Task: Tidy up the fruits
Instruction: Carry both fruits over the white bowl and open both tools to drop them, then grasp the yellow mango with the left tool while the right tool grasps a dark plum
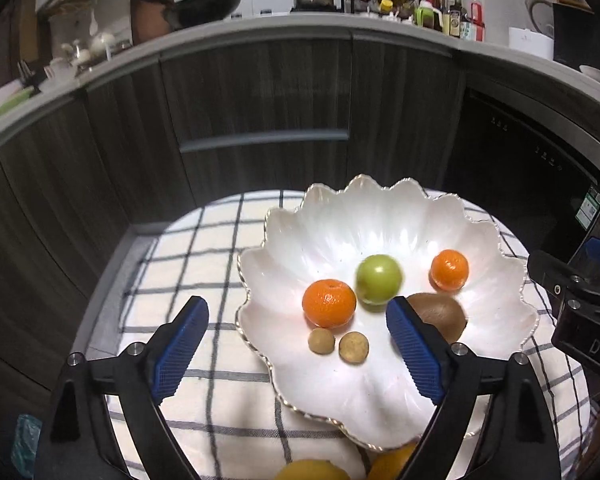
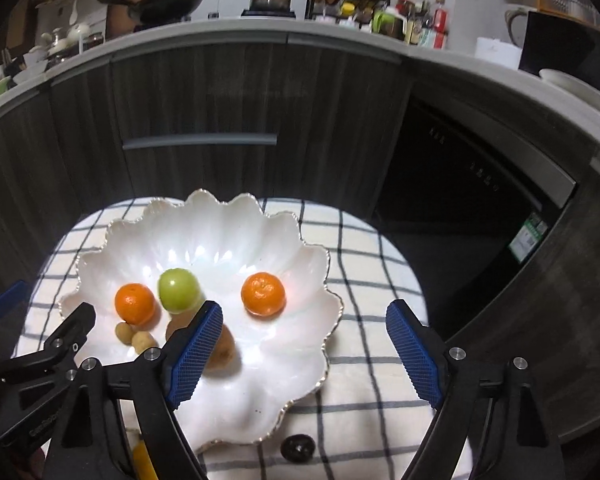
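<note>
6 fruits sit in a white scalloped bowl (image 1: pixel 380 392) at frame centre: 2 oranges (image 1: pixel 329 303), green apple (image 1: pixel 378 278), kiwi (image 1: pixel 440 316), 2 longans (image 1: pixel 353 347). Left gripper (image 1: pixel 296 352) and right gripper (image 2: pixel 304 356) gape wide, empty.

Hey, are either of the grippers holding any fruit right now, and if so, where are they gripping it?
No, nothing is held. The left gripper and the right gripper are both open above the white bowl.

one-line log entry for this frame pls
left claw: open, empty | right claw: open, empty | bowl: two oranges, green fruit, kiwi, two small tan fruits | dark fruit: on cloth, outside bowl
</note>
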Tool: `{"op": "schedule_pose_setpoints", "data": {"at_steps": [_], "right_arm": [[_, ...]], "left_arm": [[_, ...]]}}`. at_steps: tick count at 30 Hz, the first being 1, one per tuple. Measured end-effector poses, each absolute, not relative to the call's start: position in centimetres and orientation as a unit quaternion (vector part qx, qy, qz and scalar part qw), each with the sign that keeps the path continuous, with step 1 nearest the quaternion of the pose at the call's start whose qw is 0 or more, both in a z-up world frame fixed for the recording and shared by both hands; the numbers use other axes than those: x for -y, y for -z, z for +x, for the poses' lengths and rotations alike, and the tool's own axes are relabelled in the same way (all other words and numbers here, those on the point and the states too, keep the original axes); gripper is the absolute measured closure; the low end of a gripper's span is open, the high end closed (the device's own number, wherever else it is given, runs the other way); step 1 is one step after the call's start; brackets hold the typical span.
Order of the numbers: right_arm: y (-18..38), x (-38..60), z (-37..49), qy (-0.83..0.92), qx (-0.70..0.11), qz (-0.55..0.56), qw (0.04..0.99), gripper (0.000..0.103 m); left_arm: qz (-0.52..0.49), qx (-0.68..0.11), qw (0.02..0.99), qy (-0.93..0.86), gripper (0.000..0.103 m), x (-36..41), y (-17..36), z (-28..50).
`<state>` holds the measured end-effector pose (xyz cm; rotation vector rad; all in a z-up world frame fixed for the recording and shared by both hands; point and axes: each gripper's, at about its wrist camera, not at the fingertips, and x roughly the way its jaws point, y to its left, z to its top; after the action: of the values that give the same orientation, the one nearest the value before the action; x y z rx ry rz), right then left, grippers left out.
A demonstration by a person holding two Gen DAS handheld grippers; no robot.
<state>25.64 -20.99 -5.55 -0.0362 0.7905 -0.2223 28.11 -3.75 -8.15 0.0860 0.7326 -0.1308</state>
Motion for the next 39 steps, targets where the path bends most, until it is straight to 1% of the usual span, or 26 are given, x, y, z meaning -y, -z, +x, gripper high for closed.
{"op": "schedule_pose_setpoints", "data": {"at_steps": [4,10,20,30,39], "right_arm": [[4.3,21.3,24.2,0.111,-0.377,-0.011,0.92,0.018],[3.3,21.9,21.7,0.114,-0.372,-0.008,0.921,0.018],[3.4,22.8,18.0,0.116,-0.374,-0.004,0.92,0.018],[5.3,24.0,16.0,0.12,-0.389,0.01,0.913,0.018],[8.4,24.9,14.4,0.121,-0.406,0.028,0.905,0.018]], "left_arm": [[0.042,-0.355,0.932,0.063,0.008,3.7,6.9,26.9],[0.05,-0.346,0.935,0.064,0.008,4.1,5.8,24.5],[0.057,-0.347,0.934,0.065,0.008,4.9,5.7,20.8],[0.062,-0.363,0.926,0.082,0.008,6.3,7.5,19.0],[0.074,-0.377,0.918,0.097,0.008,7.6,10.5,18.1]]}}
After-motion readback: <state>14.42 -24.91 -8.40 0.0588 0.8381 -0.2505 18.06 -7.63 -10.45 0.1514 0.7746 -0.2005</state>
